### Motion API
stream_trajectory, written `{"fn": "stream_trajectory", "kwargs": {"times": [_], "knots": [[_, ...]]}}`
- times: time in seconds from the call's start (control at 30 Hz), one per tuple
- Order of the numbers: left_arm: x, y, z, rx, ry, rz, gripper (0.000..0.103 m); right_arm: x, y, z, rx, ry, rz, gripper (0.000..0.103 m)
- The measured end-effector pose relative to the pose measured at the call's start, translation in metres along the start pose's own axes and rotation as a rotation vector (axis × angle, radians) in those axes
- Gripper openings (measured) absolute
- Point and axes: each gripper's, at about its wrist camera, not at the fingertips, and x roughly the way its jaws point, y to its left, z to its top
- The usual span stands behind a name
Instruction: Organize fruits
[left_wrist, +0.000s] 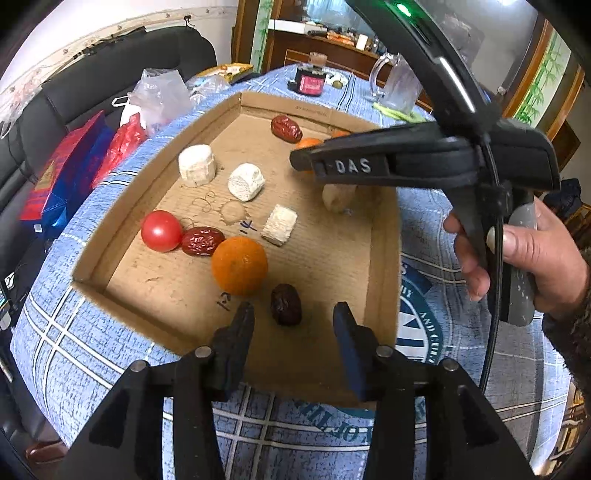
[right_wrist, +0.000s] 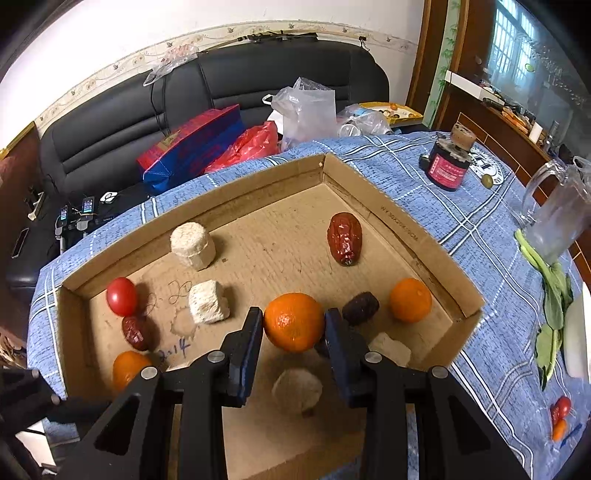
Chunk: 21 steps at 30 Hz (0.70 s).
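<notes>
Fruits: round orange mandarins, wrinkled red dates, a dark brown date and a smooth red tomato lie loose inside the shallow brown cardboard tray (right_wrist: 436, 254) on the blue checked bench cloth (right_wrist: 480, 221).
Held mandarin: the round orange mandarin (right_wrist: 293, 321) sits between the fingers of the right gripper (right_wrist: 293, 325), above the tray floor near the tray's near wall.
Right gripper: its fingers are clamped on that mandarin, one pad on each side.
Left gripper: the left gripper (left_wrist: 293, 319) hovers over the tray's near edge, fingers apart and holding nothing; a dark brown date (left_wrist: 286, 303) lies on the tray floor just beyond the gap.
Second mandarin: another orange mandarin (left_wrist: 239, 266) rests on the tray floor just beside a glossy red date (left_wrist: 202, 240), which touches the red tomato (left_wrist: 161, 230).
Third mandarin: a smaller orange mandarin (right_wrist: 410, 300) lies in the tray's right corner, near a second dark date (right_wrist: 360, 308).
Far date: a long red date (right_wrist: 344, 238) lies alone towards the tray's far corner.
White pieces: a pale cylindrical block (right_wrist: 192, 245) and a white cube-like block (right_wrist: 207, 302) stand on the tray floor, left of the held mandarin.
Beyond the tray: a black jar with a red label (right_wrist: 448, 162) and a clear glass jug (right_wrist: 557, 218) stand on the cloth.
</notes>
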Motion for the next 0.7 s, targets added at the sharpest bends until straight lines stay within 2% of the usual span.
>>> {"fn": "stream_trajectory", "kwargs": {"times": [0.03, 0.07, 0.1, 0.27, 0.4, 0.43, 0.53, 0.63, 0.7], "knots": [[-0.002, 0.000, -0.001, -0.004, -0.001, 0.002, 0.045, -0.002, 0.000, -0.001, 0.000, 0.001, 0.002, 0.040], [-0.003, 0.001, -0.002, -0.009, -0.003, 0.005, 0.046, -0.003, 0.001, -0.001, 0.001, 0.003, 0.008, 0.048], [-0.005, 0.002, -0.003, -0.012, -0.005, 0.005, 0.046, -0.004, 0.001, -0.001, 0.005, 0.000, 0.005, 0.049], [-0.015, 0.005, -0.004, -0.035, -0.021, 0.015, 0.047, 0.002, 0.011, 0.003, 0.014, -0.005, 0.006, 0.049], [-0.030, 0.008, -0.008, -0.042, -0.064, 0.029, 0.048, -0.009, 0.008, 0.000, 0.055, -0.029, 0.010, 0.049], [-0.034, 0.009, -0.009, -0.047, -0.077, 0.041, 0.051, -0.015, 0.007, -0.002, 0.056, -0.032, -0.001, 0.049], [-0.047, 0.015, -0.011, -0.089, -0.116, 0.097, 0.075, -0.032, 0.003, -0.015, 0.073, -0.014, -0.004, 0.049], [-0.057, 0.021, -0.011, -0.146, -0.146, 0.138, 0.079, -0.047, 0.003, -0.034, 0.091, 0.022, -0.032, 0.049], [-0.060, 0.022, -0.011, -0.170, -0.151, 0.162, 0.086, -0.061, 0.006, -0.051, 0.092, 0.037, -0.056, 0.050]]}}
